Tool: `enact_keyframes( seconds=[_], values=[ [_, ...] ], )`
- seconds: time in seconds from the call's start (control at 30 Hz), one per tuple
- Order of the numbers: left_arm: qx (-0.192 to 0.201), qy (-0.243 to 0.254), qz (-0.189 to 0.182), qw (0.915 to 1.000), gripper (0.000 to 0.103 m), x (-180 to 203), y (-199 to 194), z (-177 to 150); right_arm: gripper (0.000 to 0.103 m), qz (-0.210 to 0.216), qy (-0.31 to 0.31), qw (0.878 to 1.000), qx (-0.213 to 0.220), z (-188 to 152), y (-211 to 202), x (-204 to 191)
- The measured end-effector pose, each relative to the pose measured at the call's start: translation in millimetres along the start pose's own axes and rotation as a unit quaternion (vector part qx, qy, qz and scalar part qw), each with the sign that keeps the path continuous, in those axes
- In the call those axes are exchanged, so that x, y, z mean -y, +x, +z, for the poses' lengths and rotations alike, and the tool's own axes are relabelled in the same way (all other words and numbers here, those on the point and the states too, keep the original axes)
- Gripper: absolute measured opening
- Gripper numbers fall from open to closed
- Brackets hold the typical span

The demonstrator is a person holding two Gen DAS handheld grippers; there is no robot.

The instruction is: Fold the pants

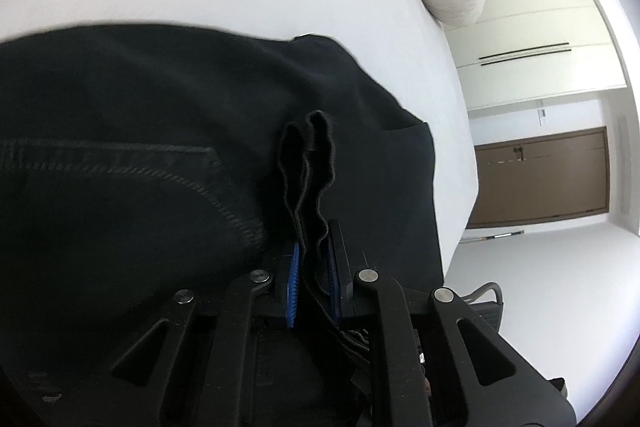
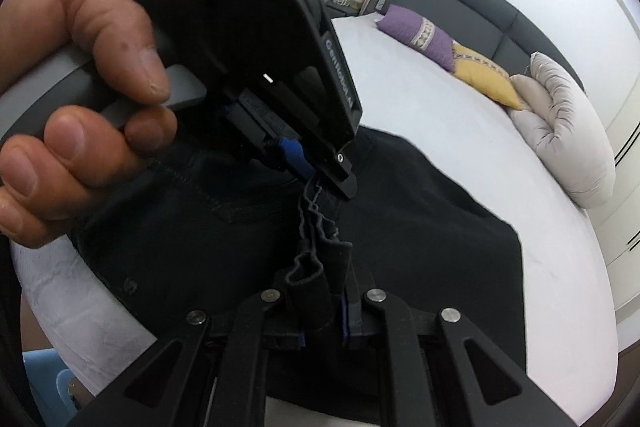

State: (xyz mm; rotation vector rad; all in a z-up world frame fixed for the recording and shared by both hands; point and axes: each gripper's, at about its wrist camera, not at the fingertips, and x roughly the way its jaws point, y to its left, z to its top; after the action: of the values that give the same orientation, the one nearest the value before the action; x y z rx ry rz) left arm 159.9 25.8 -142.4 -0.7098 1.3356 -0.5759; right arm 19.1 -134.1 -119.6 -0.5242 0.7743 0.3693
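On bed [image 2: 460, 131], tongs [image 2: 322, 311] pinch pants [image 2: 420, 227].

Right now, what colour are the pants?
Black, with tone-on-tone stitching; the pants show best in the right wrist view.

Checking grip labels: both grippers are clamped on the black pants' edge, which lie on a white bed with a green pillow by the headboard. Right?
Almost. The pillow by the headboard is purple, not green, as the right wrist view shows. Both grippers, left gripper and right gripper, do clamp the black pants on the white bed.
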Motion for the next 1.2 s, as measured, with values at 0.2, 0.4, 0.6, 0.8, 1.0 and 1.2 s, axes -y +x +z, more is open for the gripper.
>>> enact_keyframes(
  seconds=[0.2,0.4,0.6,0.8,1.0,1.2],
  values=[
    [0.002,-0.012,0.002,0.9999,0.011,-7.9,3.4,-4.4,0.021,0.014,0.003,1.0,-0.02,-5.6,14.8,-2.5],
    [0.069,0.028,0.105,0.9917,0.011,21.8,-28.6,-8.8,0.054,0.142,0.123,0.982,-0.029,-20.9,-15.9,49.6],
    [0.055,0.173,0.135,0.9741,0.011,93.1,5.7,-26.6,0.026,0.313,0.308,0.898,-0.03,-50.8,-22.0,158.2],
    [0.025,0.19,0.154,0.9694,0.011,78.2,44.7,-46.8,0.026,0.355,0.406,0.841,-0.045,-62.9,35.8,243.7],
    [0.023,0.213,0.152,0.965,0.011,77.4,55.0,-45.2,0.025,0.378,0.455,0.802,-0.089,-59.1,123.7,274.8],
    [0.033,0.236,0.164,0.9571,0.011,90.3,64.2,-58.3,0.004,0.421,0.476,0.764,-0.112,-90.0,139.0,271.1]
  ],
)
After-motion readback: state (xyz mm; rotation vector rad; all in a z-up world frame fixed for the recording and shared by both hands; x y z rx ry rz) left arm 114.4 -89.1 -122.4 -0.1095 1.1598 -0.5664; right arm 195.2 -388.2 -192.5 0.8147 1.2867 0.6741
